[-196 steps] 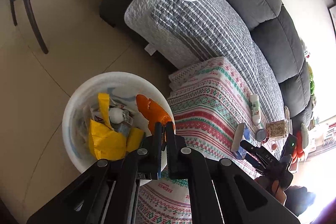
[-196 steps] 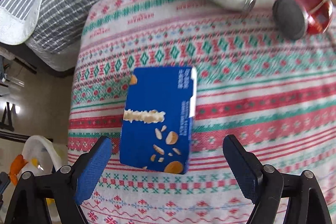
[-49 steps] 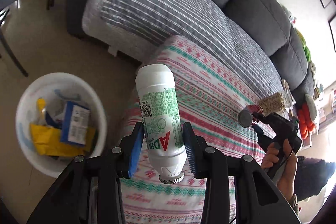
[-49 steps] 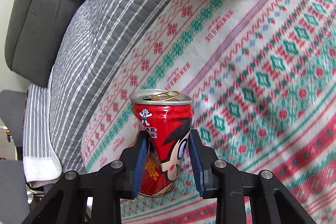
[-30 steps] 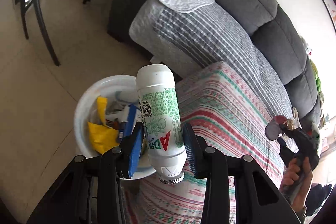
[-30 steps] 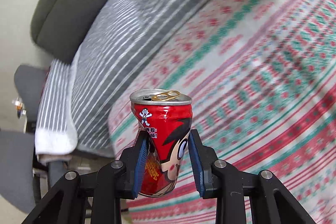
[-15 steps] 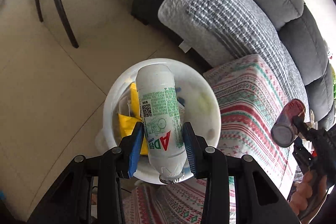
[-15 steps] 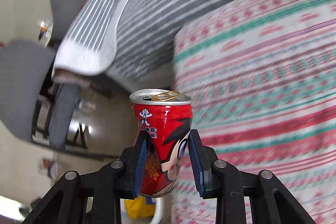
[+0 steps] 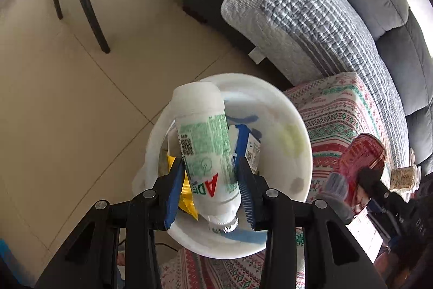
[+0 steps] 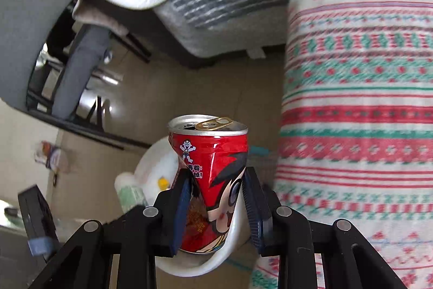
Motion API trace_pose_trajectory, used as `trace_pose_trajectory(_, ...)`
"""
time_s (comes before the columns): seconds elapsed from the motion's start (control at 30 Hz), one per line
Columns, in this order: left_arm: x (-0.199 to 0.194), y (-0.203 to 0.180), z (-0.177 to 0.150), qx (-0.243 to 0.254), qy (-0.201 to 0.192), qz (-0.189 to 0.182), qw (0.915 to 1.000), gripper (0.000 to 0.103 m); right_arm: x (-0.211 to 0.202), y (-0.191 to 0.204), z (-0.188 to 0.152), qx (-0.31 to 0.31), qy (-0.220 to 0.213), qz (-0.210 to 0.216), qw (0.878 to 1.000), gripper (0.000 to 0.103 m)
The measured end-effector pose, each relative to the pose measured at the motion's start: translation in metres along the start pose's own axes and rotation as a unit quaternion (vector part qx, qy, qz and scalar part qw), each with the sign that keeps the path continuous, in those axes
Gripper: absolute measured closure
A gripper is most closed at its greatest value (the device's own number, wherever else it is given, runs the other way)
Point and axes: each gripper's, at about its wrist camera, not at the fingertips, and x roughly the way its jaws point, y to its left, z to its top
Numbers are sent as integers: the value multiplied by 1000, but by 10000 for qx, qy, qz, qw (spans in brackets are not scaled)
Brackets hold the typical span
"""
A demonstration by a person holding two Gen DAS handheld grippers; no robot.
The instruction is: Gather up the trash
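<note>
Left claw (image 9: 209, 191) pinching the white bottle (image 9: 205, 151) right above the white bin (image 9: 297, 142), right claw (image 10: 216, 207) clamped on the dented red can (image 10: 213, 175) at the bin's 3 o'clock — could easily clip the rim, bouncing onto the floor.

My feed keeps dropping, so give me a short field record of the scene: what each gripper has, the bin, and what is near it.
left gripper: shut on white bottle, held over the bin
right gripper: shut on red can, dented, tab end away from the camera
bin: white, on the floor, open, holds a yellow wrapper and a blue carton
beside bin: patterned cloth
behind: grey sofa with striped quilt
</note>
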Motion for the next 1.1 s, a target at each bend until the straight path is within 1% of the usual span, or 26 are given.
trace_pose_trajectory(0.13,3,6,2,-90,38,46,9999,54,18,12,-6,-189,167,-21,9997,69)
trace_pose_trajectory(0.4,-10,12,2,-276,-30,-175,9995,53,43,32,-16,-567,338,-113,9978,68)
trace_pose_trajectory(0.53,-23,11,1,-306,-184,-195,9992,53,53,45,-19,-789,415,-93,9960,68)
trace_pose_trajectory(0.6,-32,9,-1,-270,-294,-190,9990,53,57,49,-19,-836,416,-254,9953,66)
trace_pose_trajectory(0.63,-34,8,-2,-258,-329,-179,9990,53,58,49,-19,-843,422,-293,9951,62)
trace_pose_trajectory(0.7,-41,4,-4,-212,-413,-138,9988,53,59,49,-19,-848,428,-329,9949,60)
trace_pose_trajectory(0.8,-50,0,-10,-134,-495,-98,9986,53,56,48,-18,-822,412,-294,9953,60)
trace_pose_trajectory(0.87,-59,-3,-15,-89,-565,1,9984,53,50,49,-17,-805,373,-262,9957,60)
trace_pose_trajectory(0.97,-80,-12,-31,129,-825,131,9964,53,37,51,-18,-790,312,-180,9962,60)
trace_pose_trajectory(1.0,-88,-15,-40,226,-934,183,9952,51,31,53,-19,-814,287,-167,9961,60)
trace_pose_trajectory(1.03,-94,-16,-47,287,-1022,211,9941,47,26,55,-21,-849,255,-157,9959,60)
trace_pose_trajectory(1.1,-109,-20,-66,393,-1222,265,9914,42,13,58,-27,-960,175,-98,9952,60)
